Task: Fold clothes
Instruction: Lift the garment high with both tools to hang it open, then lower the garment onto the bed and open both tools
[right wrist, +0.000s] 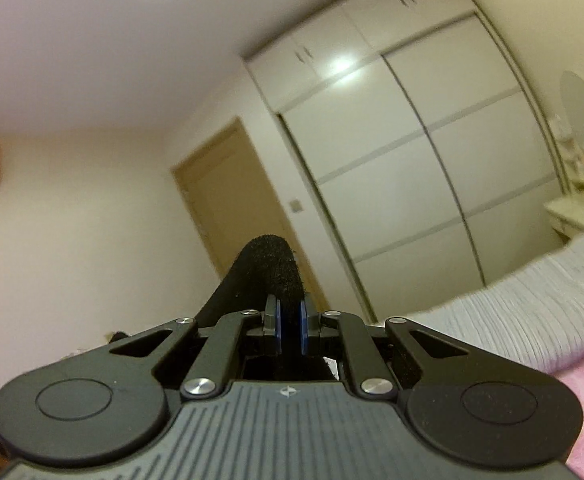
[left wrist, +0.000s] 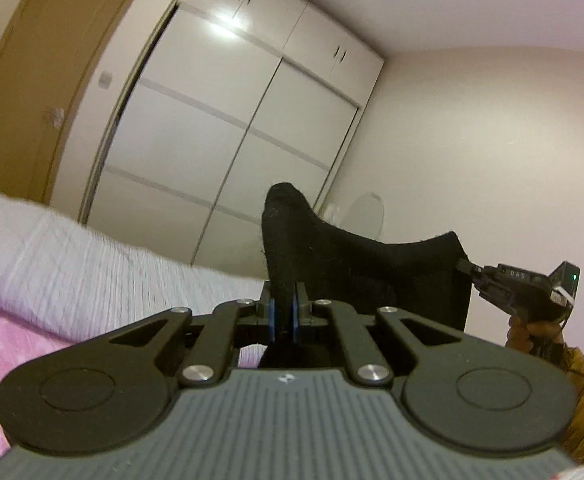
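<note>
Left wrist view: the left claw (left wrist: 283, 316) is clamped on a black garment (left wrist: 356, 264), held up in the air above the bed (left wrist: 71, 264). The right claw (left wrist: 464, 267) pinches its far corner, the cloth stretched between them before the white wardrobe (left wrist: 231, 120).

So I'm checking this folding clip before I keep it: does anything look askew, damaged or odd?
Nothing stands out. The black garment hangs stretched between the left hand-held gripper and the right hand-held gripper, each shut on an edge, above the bed. I see no tear, though the dark cloth hides detail.
</note>
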